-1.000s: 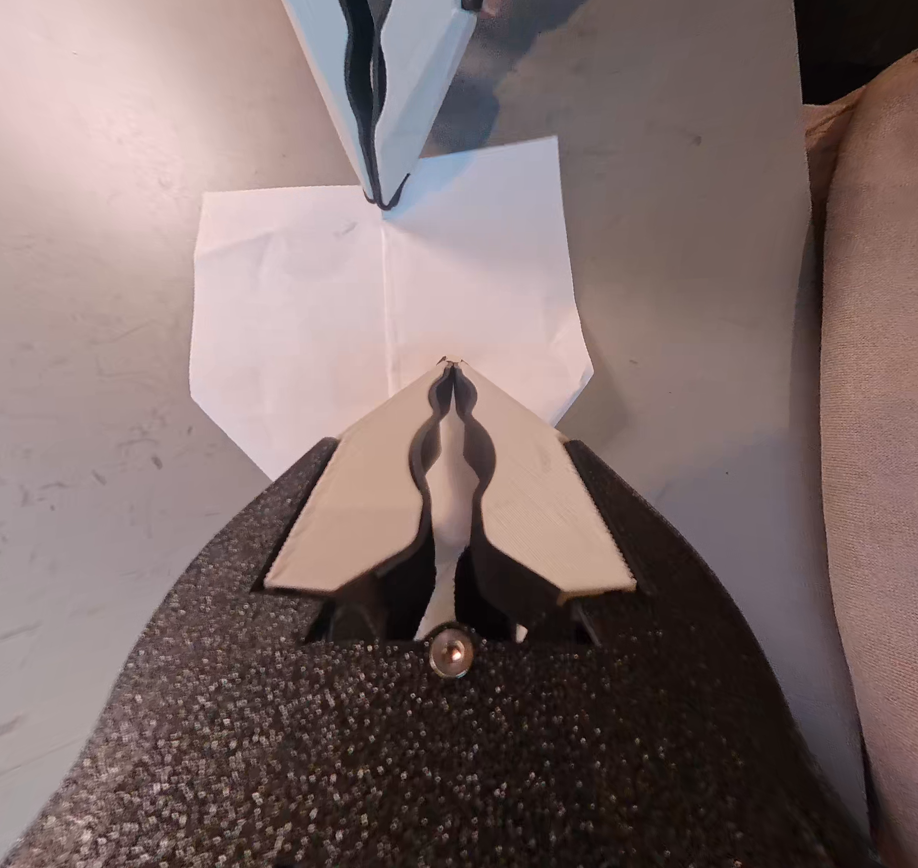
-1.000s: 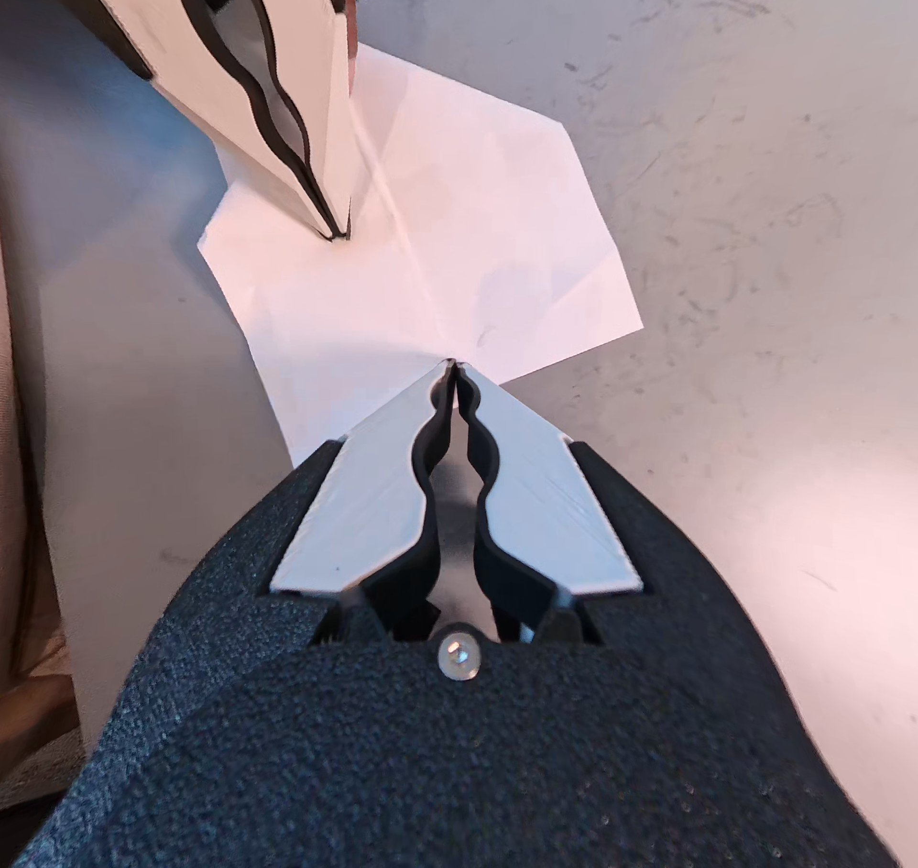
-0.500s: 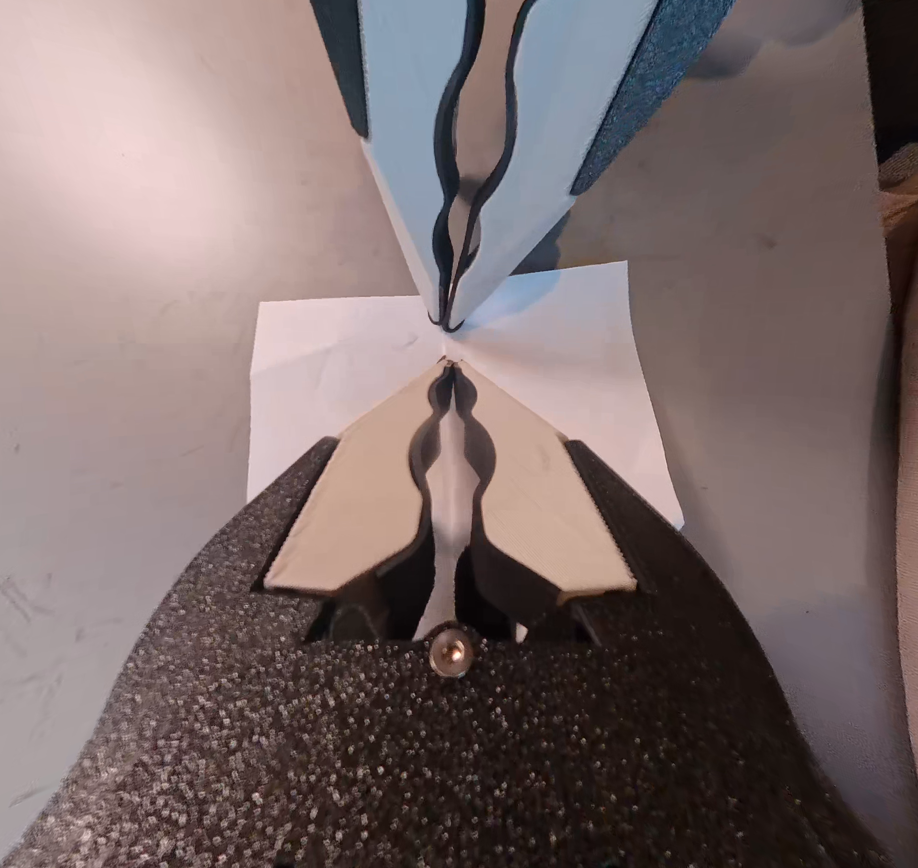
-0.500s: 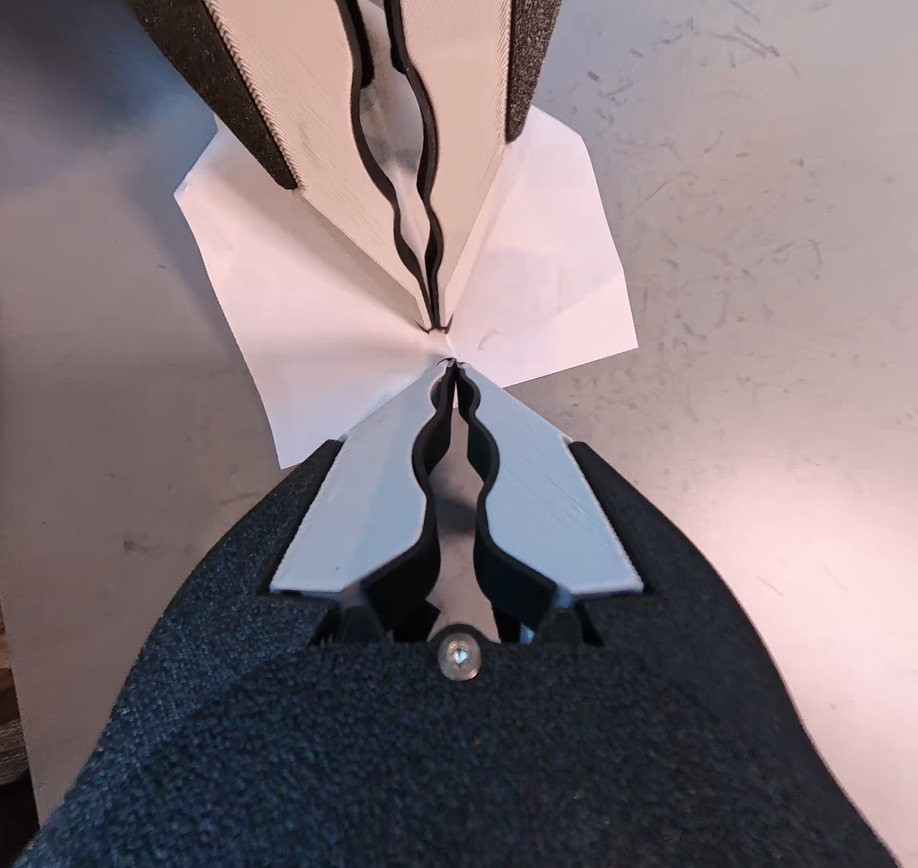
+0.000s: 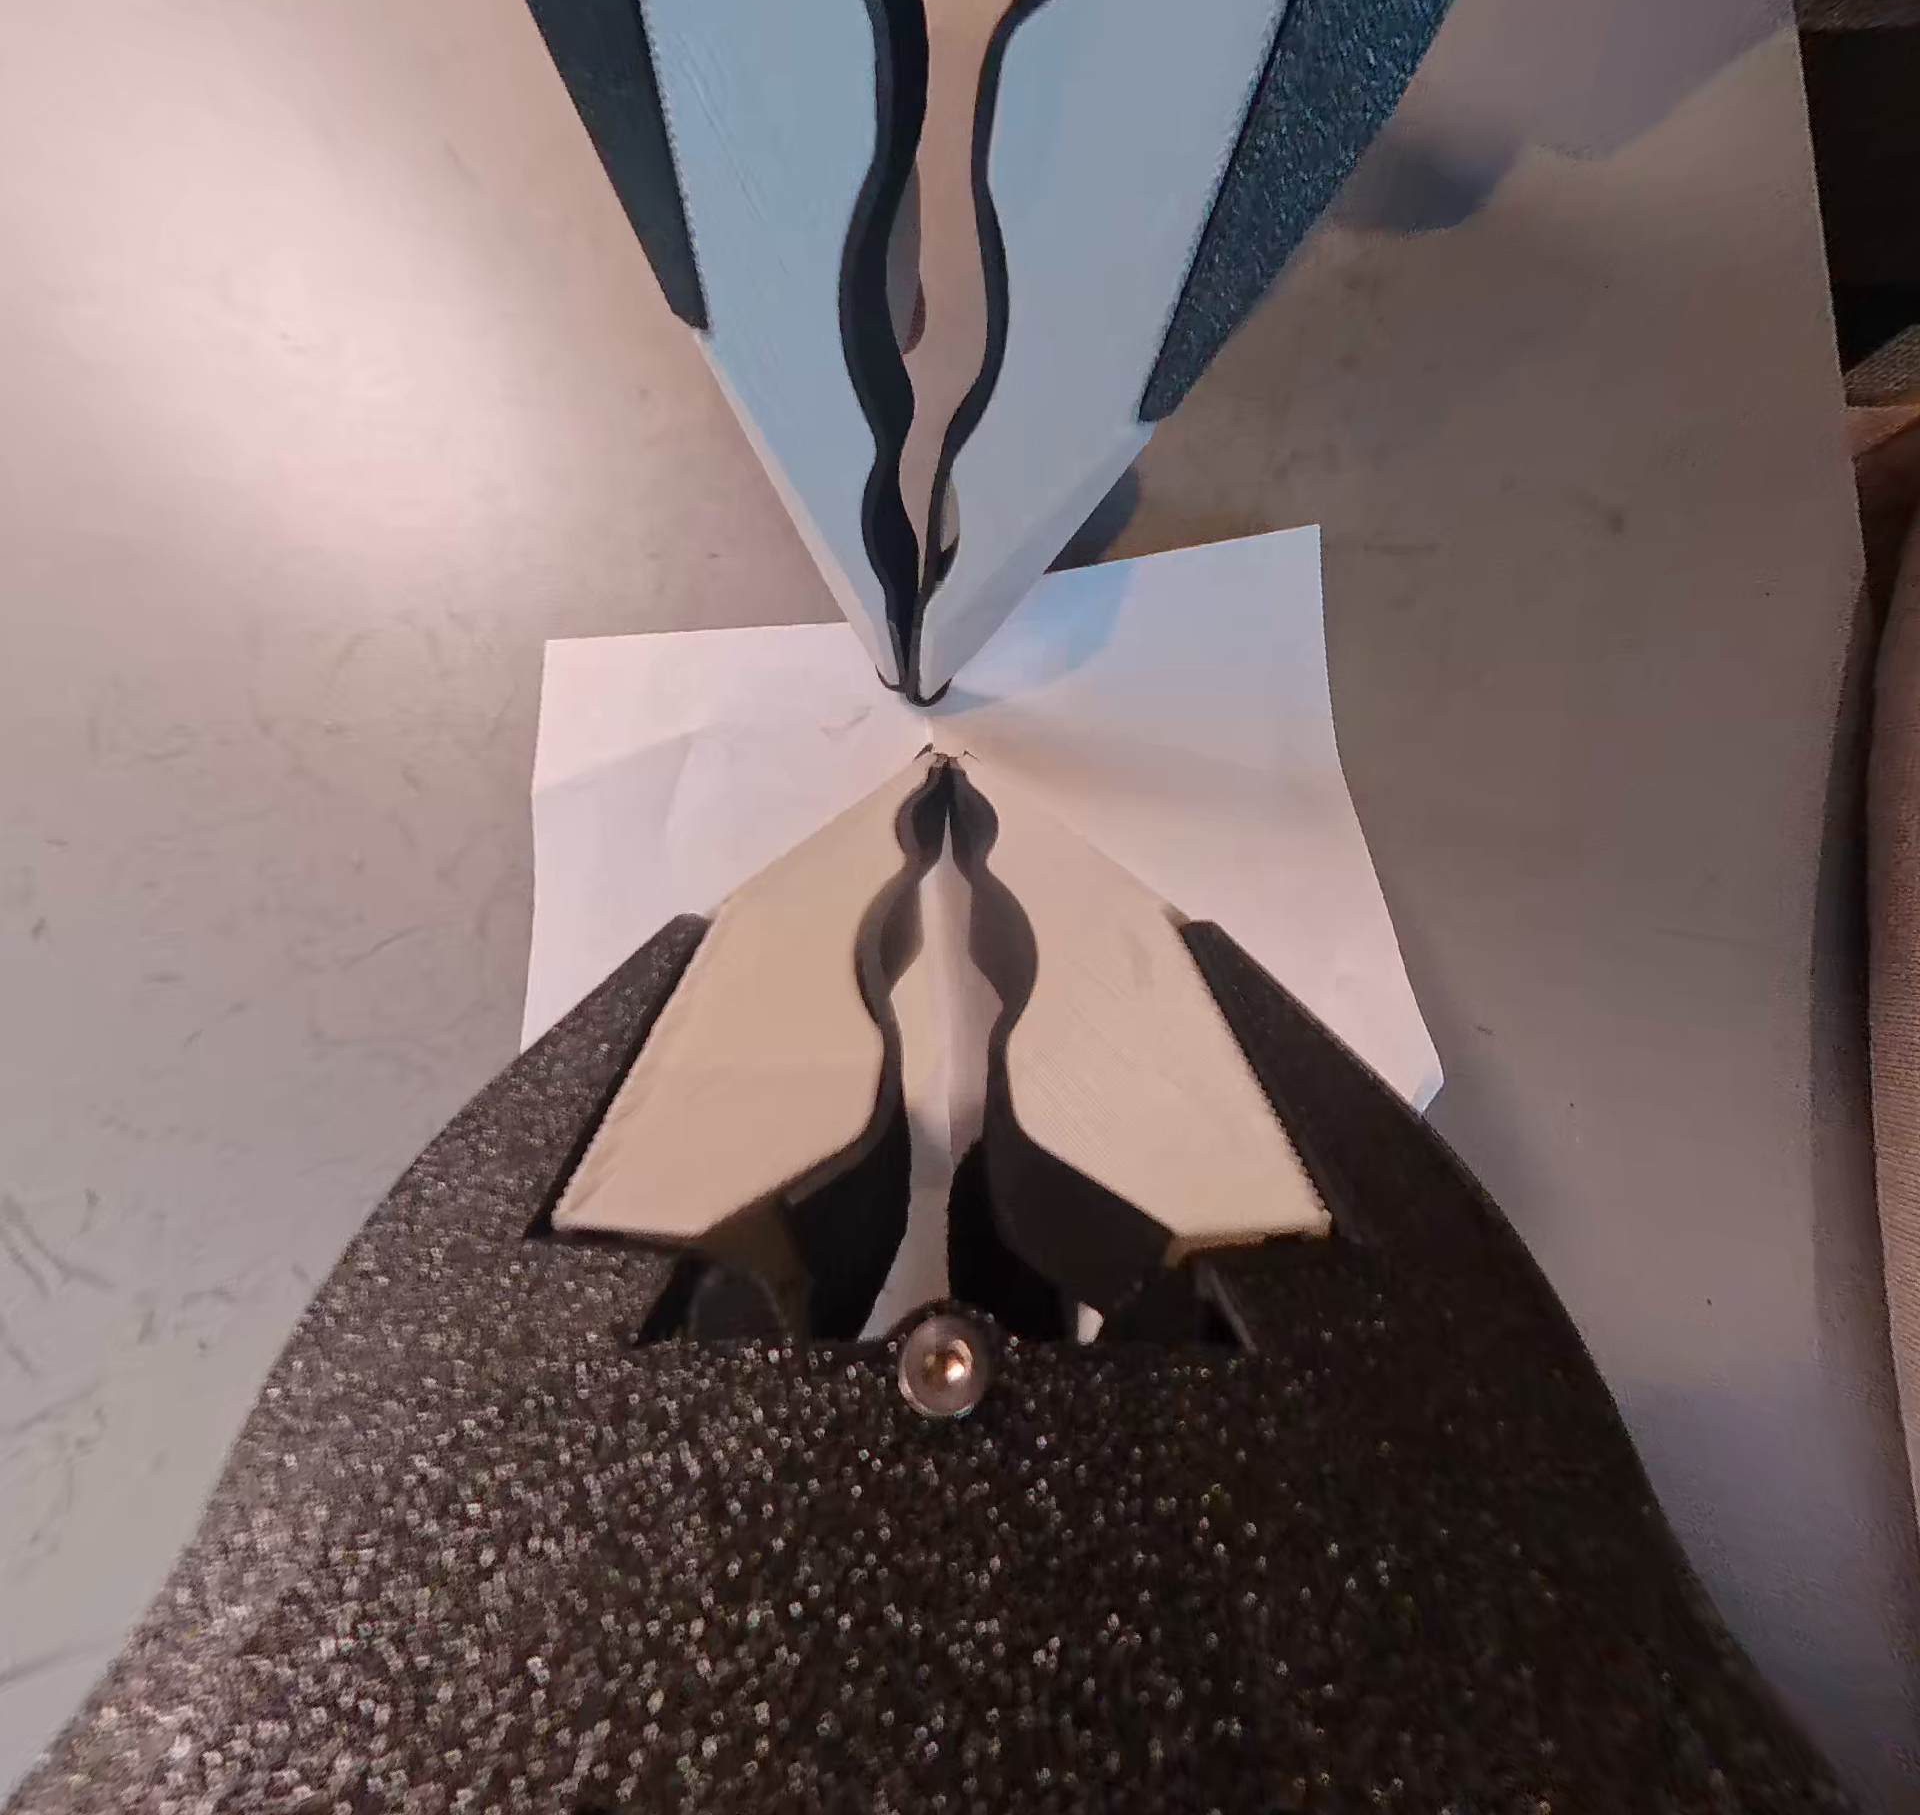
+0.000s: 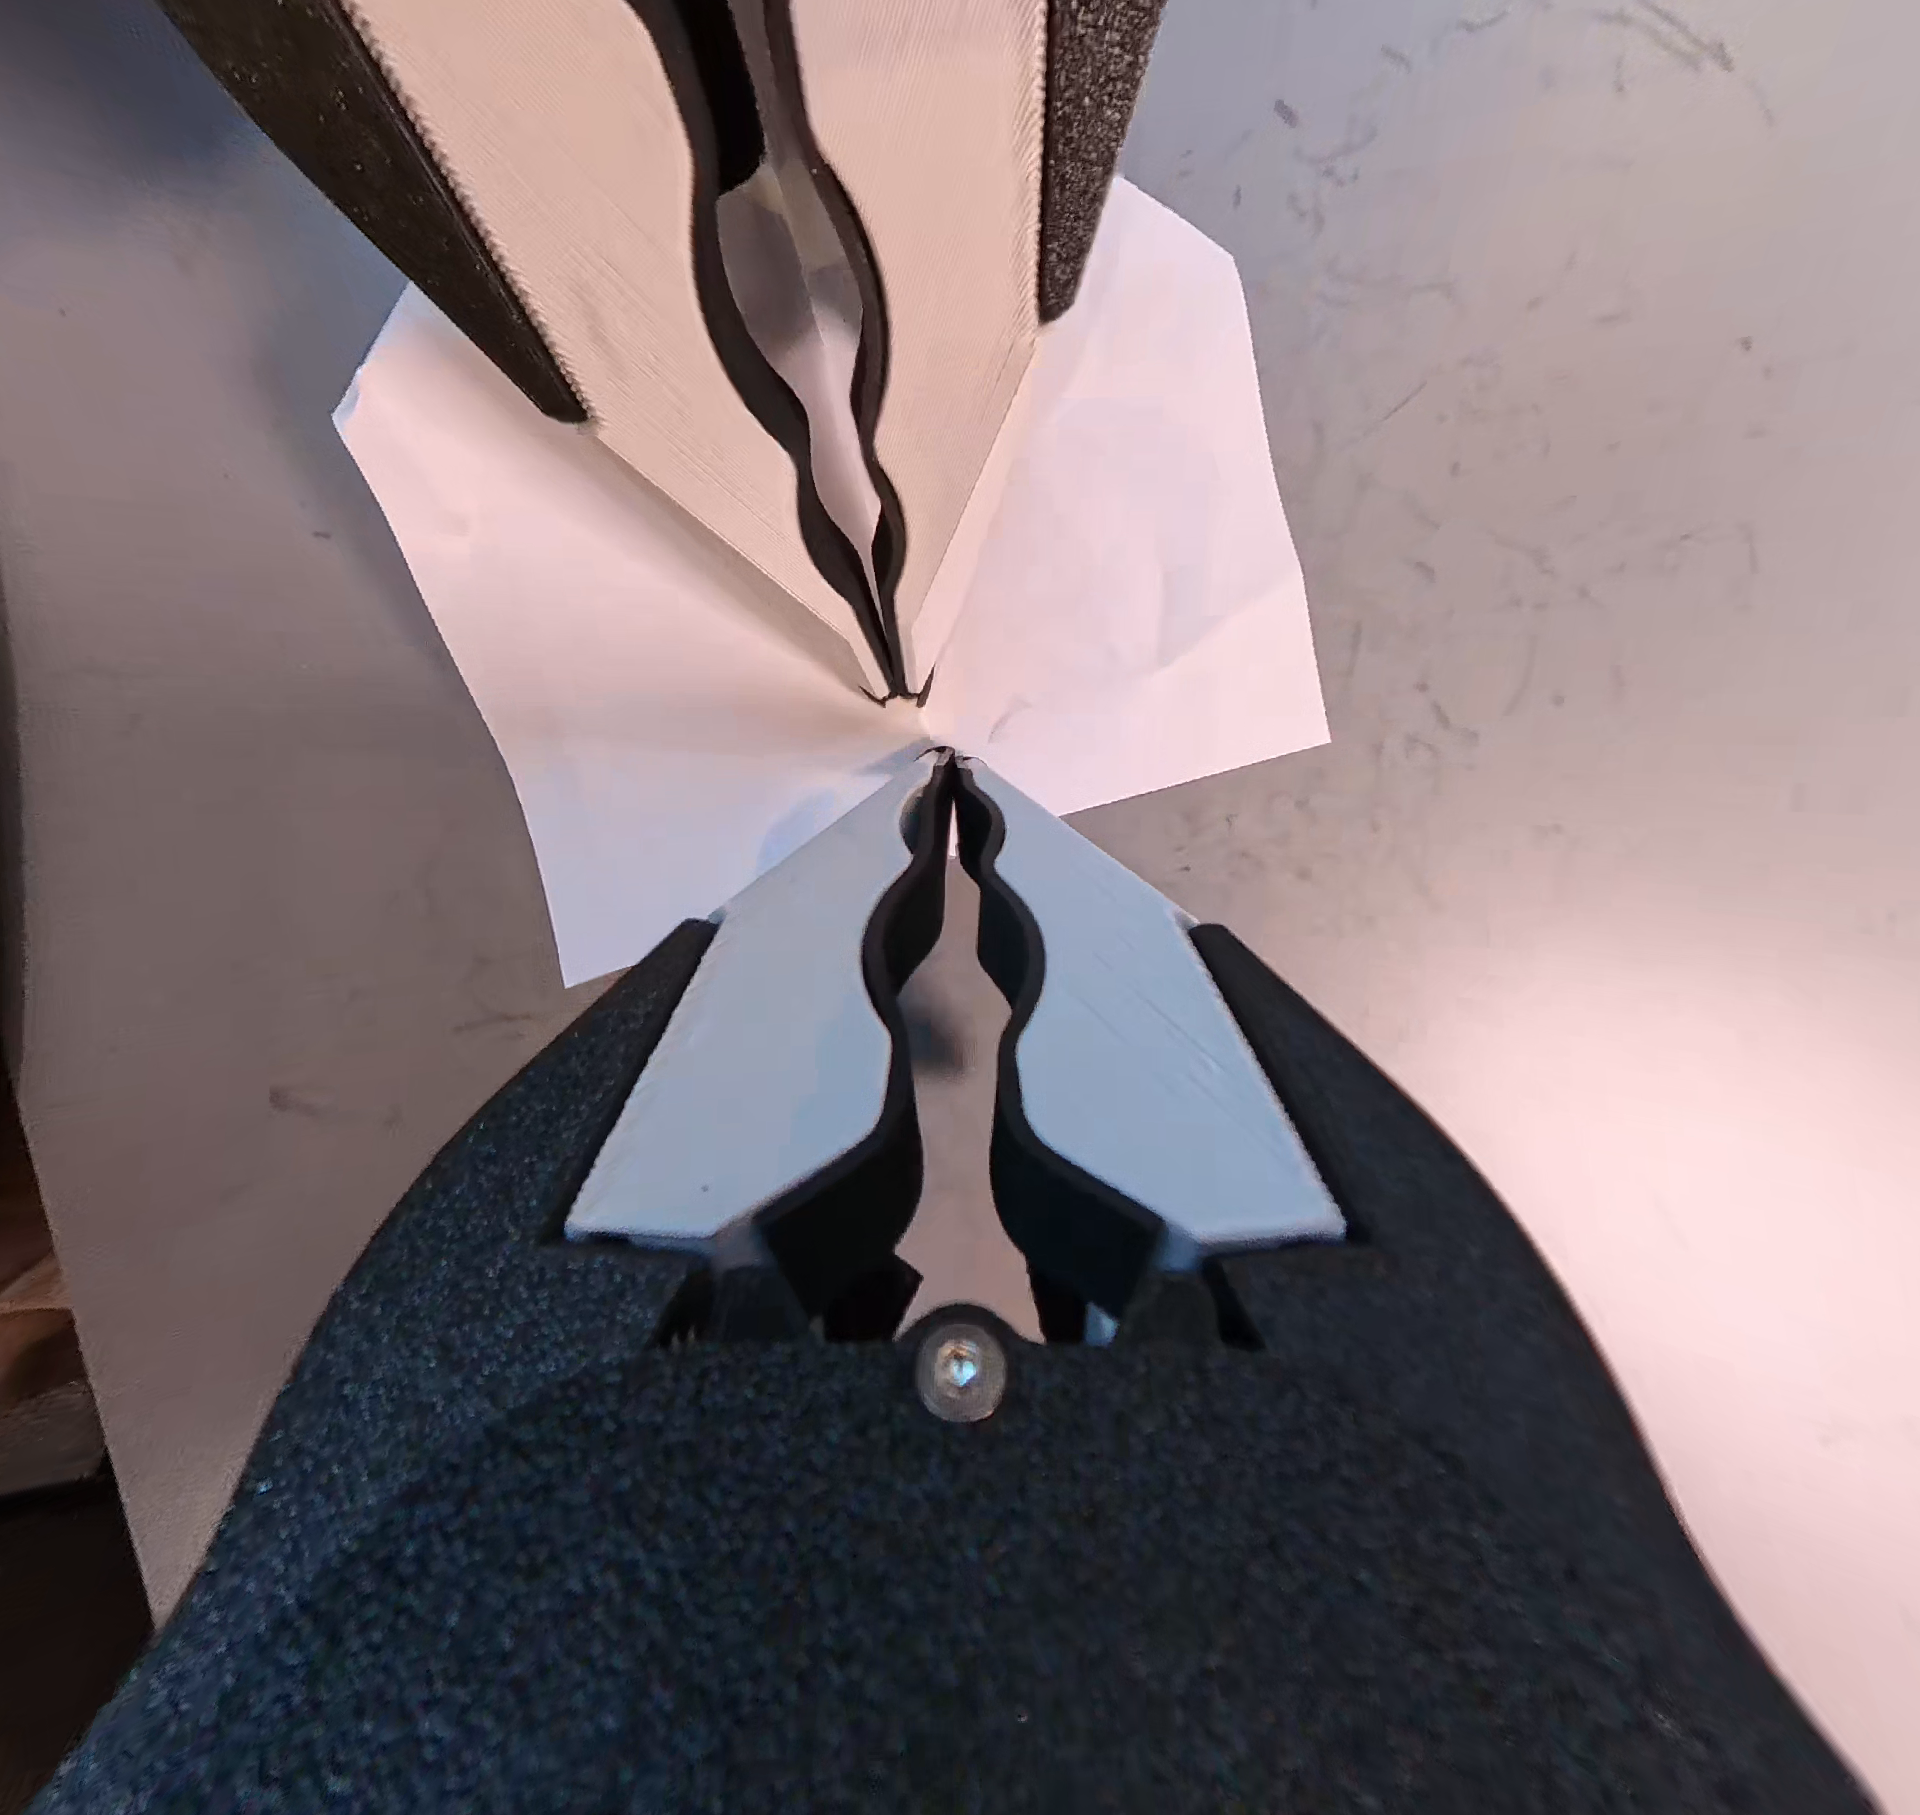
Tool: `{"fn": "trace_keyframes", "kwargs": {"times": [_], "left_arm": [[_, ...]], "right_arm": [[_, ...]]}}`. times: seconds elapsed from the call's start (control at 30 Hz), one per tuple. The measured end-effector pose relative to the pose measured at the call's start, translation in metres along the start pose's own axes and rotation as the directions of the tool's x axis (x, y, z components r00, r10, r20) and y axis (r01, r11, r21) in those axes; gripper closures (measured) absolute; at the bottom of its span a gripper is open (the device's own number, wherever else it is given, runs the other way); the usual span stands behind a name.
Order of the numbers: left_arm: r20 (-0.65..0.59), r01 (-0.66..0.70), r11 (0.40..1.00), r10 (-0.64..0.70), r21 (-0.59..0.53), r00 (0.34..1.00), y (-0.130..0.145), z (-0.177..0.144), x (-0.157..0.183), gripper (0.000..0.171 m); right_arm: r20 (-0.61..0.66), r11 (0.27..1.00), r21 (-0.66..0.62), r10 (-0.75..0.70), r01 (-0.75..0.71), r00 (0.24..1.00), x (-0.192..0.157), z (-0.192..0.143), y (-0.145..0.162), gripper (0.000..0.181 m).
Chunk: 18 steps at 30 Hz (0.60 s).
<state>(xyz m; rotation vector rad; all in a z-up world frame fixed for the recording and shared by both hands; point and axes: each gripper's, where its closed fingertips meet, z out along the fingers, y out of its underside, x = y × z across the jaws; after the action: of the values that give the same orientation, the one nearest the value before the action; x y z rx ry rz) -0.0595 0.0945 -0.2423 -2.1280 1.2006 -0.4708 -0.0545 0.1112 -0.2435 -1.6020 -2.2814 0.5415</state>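
On the scuffed grey table lies a creased white paper sheet, and over its middle the left gripper and right gripper meet tip to tip, both with jaws closed and tips touching the sheet.

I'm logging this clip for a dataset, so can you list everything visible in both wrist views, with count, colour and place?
Sheet of paper: one, white, creased, lying on the table under both gripper tips.
Table: one, grey-beige, scuffed, fills most of both views.
Fabric surface: one, beige, along the table's edge in the left wrist view; what it is cannot be told.
Left gripper: one, off-white fingers in a speckled black body, shut, tips at the paper's middle crease.
Right gripper: one, pale blue fingers in a dark blue body, shut, tips facing the left gripper's, close to them on the paper.
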Motion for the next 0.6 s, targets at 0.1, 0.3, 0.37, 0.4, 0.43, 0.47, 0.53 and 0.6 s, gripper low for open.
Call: {"fn": "trace_keyframes", "kwargs": {"times": [0.1,0.3,0.37,0.4,0.43,0.47,0.53,0.6], "left_arm": [[0.011,0.008,1.0,-0.008,0.006,1.0,0.0,0.0,0.0,0.171],[0.055,0.018,1.0,-0.018,0.002,0.998,0.001,0.0,0.0,0.171],[0.049,0.023,1.0,-0.023,0.003,0.999,0.001,0.0,0.0,0.171],[0.049,0.022,1.0,-0.022,0.002,0.999,0.001,0.0,0.0,0.171],[0.052,0.019,1.0,-0.019,0.003,0.998,0.002,0.0,0.0,0.171],[0.055,0.015,1.0,-0.015,0.003,0.998,0.002,0.0,0.0,0.171],[0.055,0.015,1.0,-0.015,0.004,0.998,0.002,0.0,0.0,0.171],[0.051,0.016,1.0,-0.016,0.007,0.999,0.002,0.001,0.0,0.171]], "right_arm": [[-0.01,0.999,-0.019,-0.029,0.029,1.0,0.0,-0.001,0.003,0.181],[0.001,1.0,-0.022,-0.012,0.012,1.0,0.0,-0.005,0.01,0.181],[0.001,1.0,-0.023,-0.012,0.012,1.0,0.0,-0.006,0.013,0.181],[0.002,1.0,-0.022,-0.005,0.006,1.0,0.0,-0.007,0.013,0.181],[0.006,1.0,-0.02,0.003,-0.003,1.0,0.0,-0.007,0.014,0.181],[0.013,1.0,-0.016,0.019,-0.019,1.0,0.0,-0.007,0.015,0.181],[0.028,0.999,-0.007,0.05,-0.05,0.998,0.0,-0.007,0.015,0.181],[0.052,0.995,-0.008,0.097,-0.097,0.994,0.0,-0.007,0.015,0.181]]}}
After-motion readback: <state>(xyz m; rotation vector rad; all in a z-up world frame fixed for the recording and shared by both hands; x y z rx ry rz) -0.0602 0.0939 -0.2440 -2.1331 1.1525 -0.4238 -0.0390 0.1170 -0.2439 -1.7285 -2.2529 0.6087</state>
